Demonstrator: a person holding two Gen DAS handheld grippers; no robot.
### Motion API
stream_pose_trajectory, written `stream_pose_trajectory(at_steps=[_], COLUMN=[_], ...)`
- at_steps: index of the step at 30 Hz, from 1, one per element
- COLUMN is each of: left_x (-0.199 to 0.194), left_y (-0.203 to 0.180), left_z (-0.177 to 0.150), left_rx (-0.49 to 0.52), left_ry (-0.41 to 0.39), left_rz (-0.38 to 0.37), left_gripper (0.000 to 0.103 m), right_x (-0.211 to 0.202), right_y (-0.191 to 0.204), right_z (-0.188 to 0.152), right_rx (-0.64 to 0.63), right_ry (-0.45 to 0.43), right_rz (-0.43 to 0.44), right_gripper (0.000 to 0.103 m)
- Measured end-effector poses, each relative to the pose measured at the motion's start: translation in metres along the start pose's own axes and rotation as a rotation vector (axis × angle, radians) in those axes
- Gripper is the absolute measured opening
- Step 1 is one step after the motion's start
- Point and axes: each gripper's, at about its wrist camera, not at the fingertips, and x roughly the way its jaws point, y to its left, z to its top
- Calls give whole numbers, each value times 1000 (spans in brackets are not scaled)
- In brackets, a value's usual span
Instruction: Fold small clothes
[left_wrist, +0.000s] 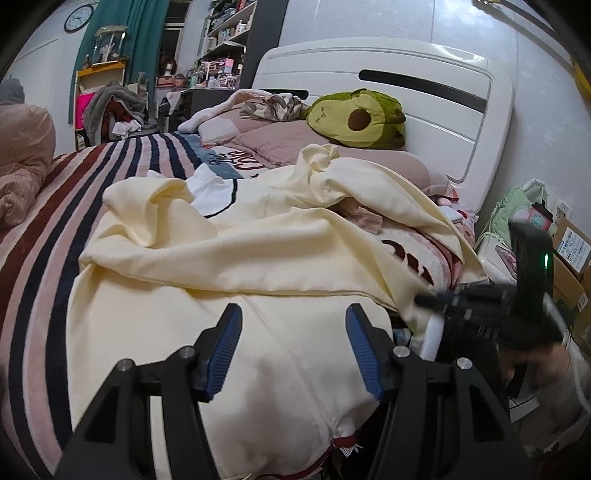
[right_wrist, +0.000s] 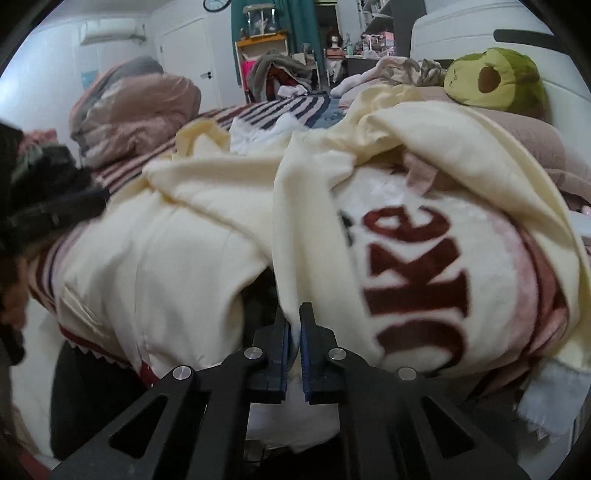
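Cream garment (right_wrist: 207, 266) — edge seemingly between closed right fingers (right_wrist: 306, 332); left fingers (left_wrist: 229, 332) apart.

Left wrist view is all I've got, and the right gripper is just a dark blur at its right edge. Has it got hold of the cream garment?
Observer: Yes. In the right wrist view the right gripper has its jaws shut on a hanging edge of the cream garment.
Operator: What lies beside that edge?
Observer: A fluffy white blanket with big dark red letters, partly draped by the garment.
Operator: Anything on the far wall that I'm missing?
Observer: A white air conditioner is mounted high at the left.
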Motion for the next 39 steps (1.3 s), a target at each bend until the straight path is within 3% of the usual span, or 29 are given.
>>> stream_pose_trajectory(at_steps=[3, 10, 12, 15, 17, 18, 21, 23, 25, 27, 29, 30, 31, 33, 39], left_x=[3, 26, 32, 40, 43, 43, 40, 37, 33, 26, 21, 19, 17, 14, 10], left_y=[-6, -9, -8, -6, -5, -4, -1, 0, 2, 4, 7, 9, 11, 15, 20], left_z=[4, 15, 17, 19, 19, 19, 17, 16, 16, 15, 14, 14, 14, 14, 18], left_rx=[15, 22, 23, 14, 8, 5, -9, -9, -8, -7, -4, -5, -8, -13, -17], left_ry=[3, 34, 40, 44, 45, 46, 44, 42, 38, 29, 20, 15, 9, -1, -27], left_rz=[-4, 4, 8, 7, 15, 19, 17, 23, 28, 33, 37, 39, 42, 42, 35], left_gripper=[54, 54, 54, 54, 54, 54, 54, 54, 54, 54, 54, 54, 54, 54, 54], right_x=[-9, -5, 2, 2, 3, 3, 14, 24, 34, 43, 47, 46, 45, 37, 19], right_y=[-28, -101, -112, -104, -83, -72, -34, -7, 10, 21, 21, 18, 17, 16, 6], right_z=[15, 43, 47, 46, 43, 39, 28, 18, 14, 14, 20, 25, 28, 37, 84], right_rx=[4, 9, 42, 67, 47, 39, 6, -44, -97, -132, -128, -113, -107, -140, -176], right_ry=[-13, 16, 42, 26, 19, 19, 53, 64, 70, 66, 70, 72, 73, 42, -29], right_rz=[-20, -158, -128, 4, 123, 170, 275, 272, 225, 161, 121, 140, 151, 109, 121], right_gripper=[0, 0, 2, 7, 40, 46, 49, 70, 73, 70, 29, 19, 2, 2, 1])
